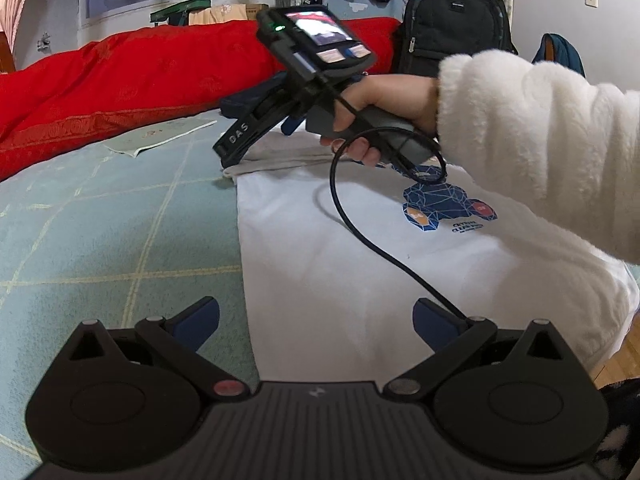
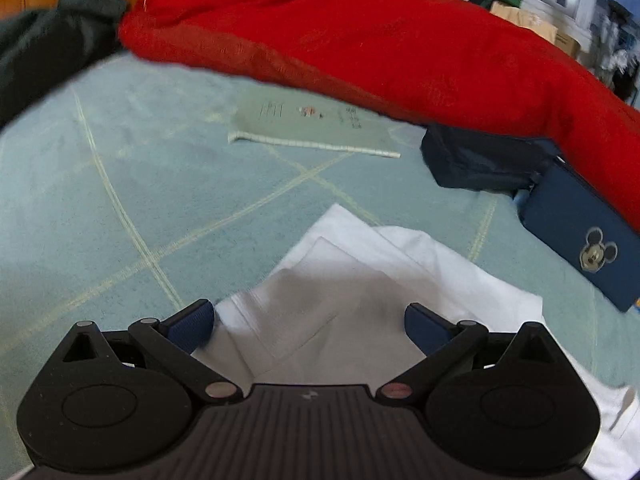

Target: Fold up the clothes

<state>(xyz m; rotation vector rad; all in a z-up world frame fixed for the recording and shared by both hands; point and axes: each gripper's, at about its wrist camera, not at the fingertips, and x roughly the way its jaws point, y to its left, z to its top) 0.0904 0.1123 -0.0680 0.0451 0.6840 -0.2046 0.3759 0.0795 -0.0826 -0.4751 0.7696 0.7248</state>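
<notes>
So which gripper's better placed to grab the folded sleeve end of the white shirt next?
Probably the right gripper: its open jaws sit right over the white shirt's sleeve end. The left gripper hangs back at the shirt's edge.

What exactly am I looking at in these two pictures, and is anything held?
Each picture comes from a camera mounted on a hand-held gripper, looking forward along its two blue-padded fingers. The left view shows the left gripper, open, above a white T-shirt with a blue print on a pale green bed sheet. A hand holds the right gripper at the shirt's far end. The right view shows that gripper, open over folded fabric. Nothing is held. A red quilt lies behind.
</notes>
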